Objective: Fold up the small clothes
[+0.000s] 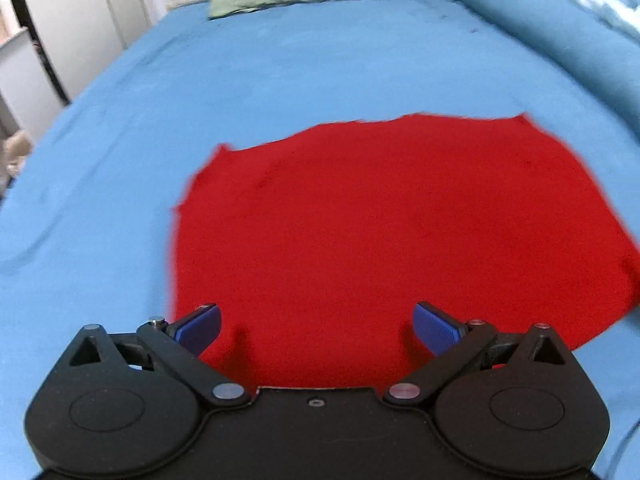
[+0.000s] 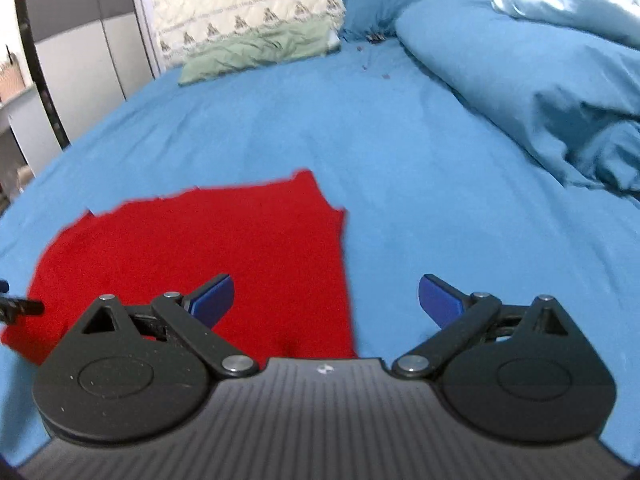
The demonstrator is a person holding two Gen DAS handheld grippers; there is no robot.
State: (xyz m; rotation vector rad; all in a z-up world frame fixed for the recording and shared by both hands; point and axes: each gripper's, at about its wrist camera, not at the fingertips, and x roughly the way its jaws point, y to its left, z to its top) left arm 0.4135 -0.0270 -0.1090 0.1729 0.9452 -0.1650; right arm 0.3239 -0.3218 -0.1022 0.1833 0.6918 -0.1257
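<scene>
A flat red knit cloth [image 1: 400, 240] lies spread on the blue-sheeted bed [image 1: 280, 80]. The left gripper [image 1: 316, 326] hovers over the cloth's near edge, its blue-padded fingers [image 1: 200, 326] spread wide and holding nothing. The right gripper [image 2: 326, 300] hangs at the cloth's right edge, fingers [image 2: 438, 300] likewise wide apart and empty. A crumpled green pillow [image 2: 256, 54] sits at the bed's far end beside a bunched blue duvet [image 2: 520, 72].

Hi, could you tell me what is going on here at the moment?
A red garment lies spread flat on the blue bedsheet, waiting to be folded. The left gripper hovers open over its near edge, and the right gripper hovers open over its right edge. Neither holds anything.
</scene>
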